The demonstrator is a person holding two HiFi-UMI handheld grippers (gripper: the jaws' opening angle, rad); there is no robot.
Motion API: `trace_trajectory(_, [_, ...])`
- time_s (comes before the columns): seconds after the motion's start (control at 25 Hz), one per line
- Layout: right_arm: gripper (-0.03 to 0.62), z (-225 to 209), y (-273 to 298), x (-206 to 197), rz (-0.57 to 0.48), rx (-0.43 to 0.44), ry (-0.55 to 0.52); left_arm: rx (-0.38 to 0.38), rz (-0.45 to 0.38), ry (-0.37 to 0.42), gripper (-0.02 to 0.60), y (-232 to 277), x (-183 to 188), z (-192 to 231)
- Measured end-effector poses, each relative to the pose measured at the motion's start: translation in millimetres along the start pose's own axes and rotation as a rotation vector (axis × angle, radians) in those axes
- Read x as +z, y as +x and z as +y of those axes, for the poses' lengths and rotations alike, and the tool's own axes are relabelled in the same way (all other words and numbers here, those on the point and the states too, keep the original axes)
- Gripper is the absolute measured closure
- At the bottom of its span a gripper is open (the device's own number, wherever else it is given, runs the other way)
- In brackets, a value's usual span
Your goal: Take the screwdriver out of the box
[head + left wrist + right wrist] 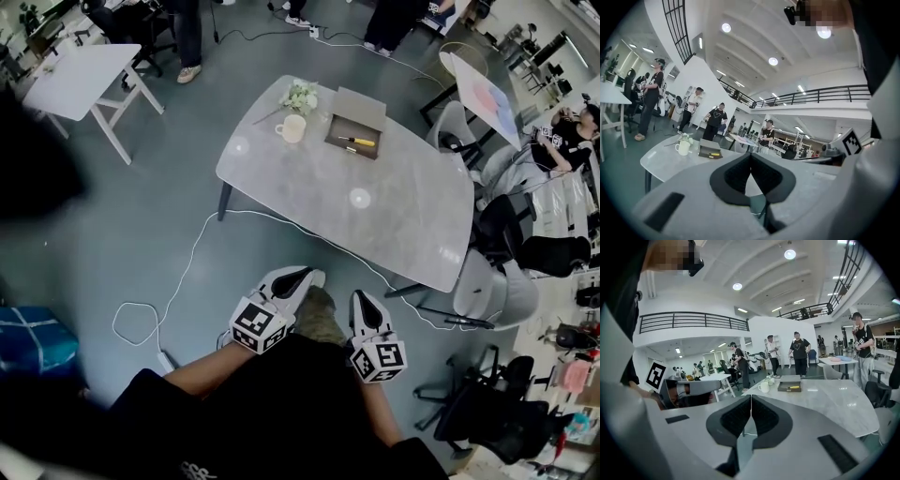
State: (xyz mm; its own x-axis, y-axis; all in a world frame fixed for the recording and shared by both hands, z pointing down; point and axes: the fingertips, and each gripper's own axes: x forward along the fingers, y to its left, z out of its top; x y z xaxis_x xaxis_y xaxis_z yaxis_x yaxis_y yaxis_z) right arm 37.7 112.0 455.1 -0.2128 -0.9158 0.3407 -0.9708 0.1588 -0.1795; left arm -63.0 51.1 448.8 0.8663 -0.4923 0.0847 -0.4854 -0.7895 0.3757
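A yellow-handled screwdriver (359, 142) lies in an open brown box (354, 123) at the far side of a grey marble table (375, 211). The box (709, 149) also shows far off in the left gripper view, and the box (790, 384) with the screwdriver (793, 387) shows far off in the right gripper view. Both grippers hover close to my body, short of the table's near edge. My left gripper (302, 277) is shut with nothing in it. My right gripper (363, 299) is shut and empty too, its pads touching.
A white mug (291, 128) and a small bunch of flowers (300, 96) stand left of the box. A white cable (187, 272) runs over the floor by the table. Chairs (487, 281) stand at the table's right. A white table (80, 80) is far left. People stand around.
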Motion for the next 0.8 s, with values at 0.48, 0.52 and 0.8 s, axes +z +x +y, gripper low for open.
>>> trace_trajectory(0.48, [0.582, -87.5, 117.2, 47.6, 0.02, 0.123, -0.054, 0.083, 0.0, -0.026, 0.568, 110.2, 50.7, 74.3])
trace_trajectory(0.52, [0.58, -99.7, 126.6, 54.3, 0.024, 0.127, -0.055, 0.083, 0.01, -0.027, 0.566, 125.4, 55.6, 79.5])
trace_trajectory(0.8, [0.582, -192.2, 199.9, 94.5, -0.001, 0.092, -0.058, 0.079, 0.065, 0.007, 0.567, 231.4, 65.7, 117.8])
